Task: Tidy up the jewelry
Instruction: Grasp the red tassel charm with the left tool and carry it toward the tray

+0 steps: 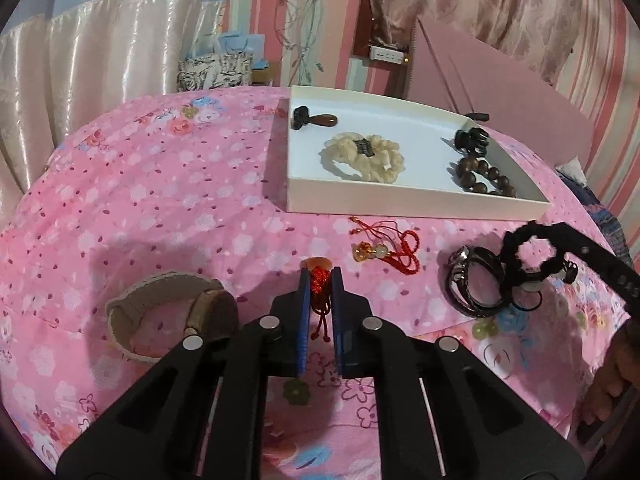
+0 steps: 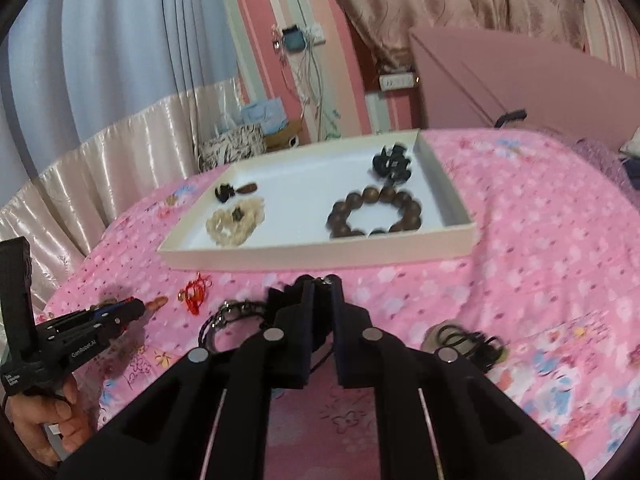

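Observation:
A white tray on the pink floral cloth holds a cream scrunchie, a brown bead bracelet, a black claw clip and a small brown pendant. My left gripper is shut on a red cord charm with an orange bead, low over the cloth in front of the tray. My right gripper is shut on a black braided bracelet, held above a black watch. In the right wrist view the tray lies ahead.
A beige-strapped watch lies left of my left gripper. A red knotted charm with gold beads lies before the tray. Black hair ties lie at right. A pink box lid leans behind the tray. Curtains hang beyond.

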`<state>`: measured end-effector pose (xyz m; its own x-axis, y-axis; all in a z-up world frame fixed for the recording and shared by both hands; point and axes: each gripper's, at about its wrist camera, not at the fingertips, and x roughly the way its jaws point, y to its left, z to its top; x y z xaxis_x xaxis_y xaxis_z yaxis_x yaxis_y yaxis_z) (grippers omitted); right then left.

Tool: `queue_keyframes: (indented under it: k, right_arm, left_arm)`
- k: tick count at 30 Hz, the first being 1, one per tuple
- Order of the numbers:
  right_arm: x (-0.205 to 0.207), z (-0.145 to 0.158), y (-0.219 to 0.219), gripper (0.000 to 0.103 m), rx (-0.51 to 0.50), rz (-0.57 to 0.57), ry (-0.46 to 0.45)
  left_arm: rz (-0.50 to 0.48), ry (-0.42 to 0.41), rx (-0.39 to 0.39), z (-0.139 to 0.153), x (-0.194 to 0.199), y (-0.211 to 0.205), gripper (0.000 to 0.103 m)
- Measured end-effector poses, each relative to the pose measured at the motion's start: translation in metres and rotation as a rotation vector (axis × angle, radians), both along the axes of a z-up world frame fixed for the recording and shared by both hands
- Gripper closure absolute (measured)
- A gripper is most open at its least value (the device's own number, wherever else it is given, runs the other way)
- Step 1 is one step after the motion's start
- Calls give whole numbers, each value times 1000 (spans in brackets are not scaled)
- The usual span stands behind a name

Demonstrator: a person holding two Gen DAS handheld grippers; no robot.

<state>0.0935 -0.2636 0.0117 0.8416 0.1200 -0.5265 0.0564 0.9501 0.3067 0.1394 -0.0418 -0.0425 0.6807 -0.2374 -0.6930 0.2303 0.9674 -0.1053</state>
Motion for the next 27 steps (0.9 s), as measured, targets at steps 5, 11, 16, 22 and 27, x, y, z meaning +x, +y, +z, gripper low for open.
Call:
queue_keyframes:
  k: [5, 11, 16, 22, 27]
  right_arm:
    - [-5, 28, -10, 97, -34, -3, -39]
    - [2, 70, -29, 97, -30, 29, -104]
    - [19, 93, -30, 97, -19, 58, -144]
    - [49, 106, -20, 97, -37, 76, -158]
    - [75, 110, -15, 97, -78, 67, -150]
  left_arm:
    - [-2, -56, -13, 32, -3, -2, 96]
    - [-1, -146, -7, 82, 6, -9, 96]
    - [-1, -169, -13, 103, 25, -22, 96]
    - [-17, -187, 28, 107, 50, -52, 96]
    - [-4, -177, 16, 108, 84, -68, 96]
